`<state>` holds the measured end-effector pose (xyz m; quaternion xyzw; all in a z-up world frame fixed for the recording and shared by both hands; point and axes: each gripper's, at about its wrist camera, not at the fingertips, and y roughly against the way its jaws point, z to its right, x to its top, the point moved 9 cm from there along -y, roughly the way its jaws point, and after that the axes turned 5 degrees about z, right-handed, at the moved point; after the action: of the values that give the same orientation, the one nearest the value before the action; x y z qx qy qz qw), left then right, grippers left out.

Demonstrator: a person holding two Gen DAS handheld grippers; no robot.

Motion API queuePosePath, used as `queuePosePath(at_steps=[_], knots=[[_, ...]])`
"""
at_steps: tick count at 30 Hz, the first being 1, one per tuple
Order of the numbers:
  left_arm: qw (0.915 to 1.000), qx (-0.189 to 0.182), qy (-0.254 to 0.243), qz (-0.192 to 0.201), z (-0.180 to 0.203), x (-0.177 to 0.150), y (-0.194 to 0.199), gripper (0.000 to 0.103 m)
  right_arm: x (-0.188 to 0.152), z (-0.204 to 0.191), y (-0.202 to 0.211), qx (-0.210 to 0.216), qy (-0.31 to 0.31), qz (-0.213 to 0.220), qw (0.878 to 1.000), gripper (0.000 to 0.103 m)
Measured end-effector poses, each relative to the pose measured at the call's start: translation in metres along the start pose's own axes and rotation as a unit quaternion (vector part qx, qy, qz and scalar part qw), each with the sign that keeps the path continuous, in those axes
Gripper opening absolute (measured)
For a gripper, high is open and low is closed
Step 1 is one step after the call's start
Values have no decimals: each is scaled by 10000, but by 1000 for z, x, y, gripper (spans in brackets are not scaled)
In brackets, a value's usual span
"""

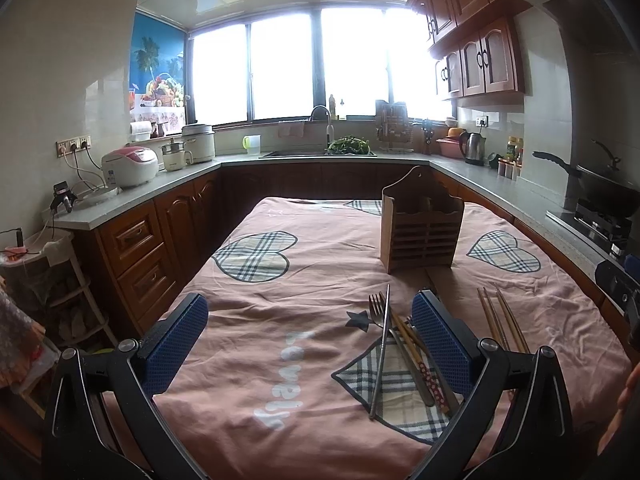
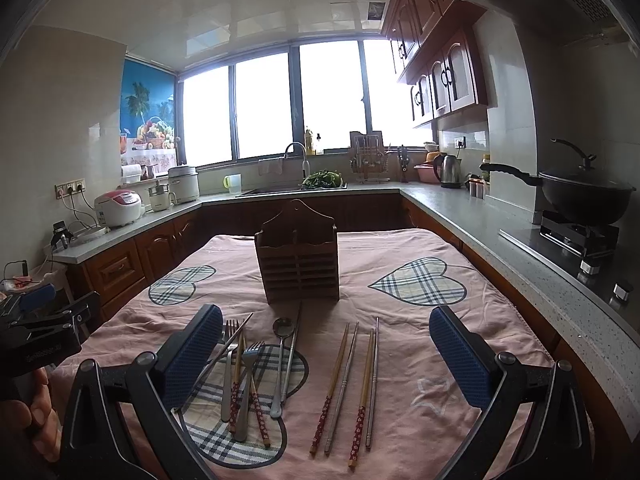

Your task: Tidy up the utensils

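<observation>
A wooden slatted utensil holder (image 2: 298,266) (image 1: 422,232) stands upright on the pink tablecloth. In front of it lies a loose heap of forks (image 2: 247,384), a spoon (image 2: 280,360) and chopsticks on a plaid heart patch. To its right, several chopsticks (image 2: 352,384) (image 1: 502,320) lie side by side. My right gripper (image 2: 326,356) hovers open above the cutlery, holding nothing. My left gripper (image 1: 310,340) is open too, its right finger beside a fork (image 1: 376,308) and a metal chopstick (image 1: 382,352). The left gripper's body, held by a hand, shows at the right view's left edge.
The cloth-covered table (image 2: 400,248) sits inside a U-shaped counter (image 2: 460,216). A wok (image 2: 580,196) stands on the stove at right. Rice cookers (image 1: 128,164), a kettle (image 1: 474,148) and a sink with greens (image 1: 348,146) line the counter. Cabinet drawers (image 1: 136,248) are at left.
</observation>
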<state>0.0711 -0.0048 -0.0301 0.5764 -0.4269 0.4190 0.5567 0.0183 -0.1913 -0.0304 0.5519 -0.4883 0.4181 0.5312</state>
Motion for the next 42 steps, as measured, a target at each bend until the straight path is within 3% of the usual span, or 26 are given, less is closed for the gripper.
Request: queuePosePath(at_steps=[27, 38, 42], knots=[[9999, -102, -48, -131, 5, -1, -10, 103, -3, -1, -5, 46, 12, -84, 10000, 103], [9941, -579, -171, -898, 23, -29, -51, 103, -25, 7, -35, 151, -134, -640, 9977, 103], [9892, -759, -255, -1230, 34, -39, -73, 95, -33, 18, -50, 114, -281, -887, 9956, 103]])
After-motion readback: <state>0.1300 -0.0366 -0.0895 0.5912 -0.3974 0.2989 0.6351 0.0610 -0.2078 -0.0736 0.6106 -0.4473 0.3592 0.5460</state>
